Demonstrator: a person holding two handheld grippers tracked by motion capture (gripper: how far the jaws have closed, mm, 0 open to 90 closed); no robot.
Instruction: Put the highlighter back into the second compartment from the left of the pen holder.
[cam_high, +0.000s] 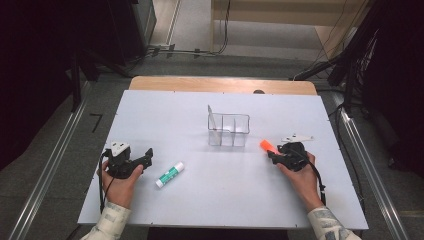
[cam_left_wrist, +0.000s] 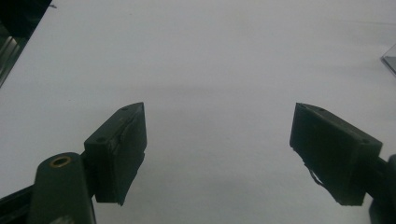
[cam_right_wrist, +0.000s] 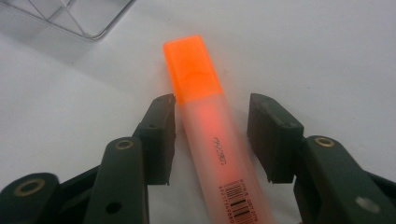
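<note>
A person seated at the near edge of a white tabletop (cam_high: 165, 115) works a two-jaw tool in each hand. The right tool (cam_high: 272, 153), low over the surface toward the right edge, straddles an orange highlighter (cam_right_wrist: 210, 135) that lies flat on the tabletop. In the right gripper view its jaws stand on either side of the pen's frosted barrel, the left one just at the barrel's side and the right one with a clear gap, so the pen is bracketed but not yet clamped. The orange cap points away from the hand, toward a clear plastic organizer (cam_high: 228, 130) standing near the middle of the tabletop, just beyond the highlighter; the pen's barcode end runs back between the jaws.

The left tool (cam_high: 148, 156) rests close to the left edge, its jaws spread wide with nothing between them; the left gripper view looks along them across bare white surface. A glue stick (cam_high: 169, 174) with a green label lies on its side just to the right of that tool, apart from it, angled toward the organizer.
</note>
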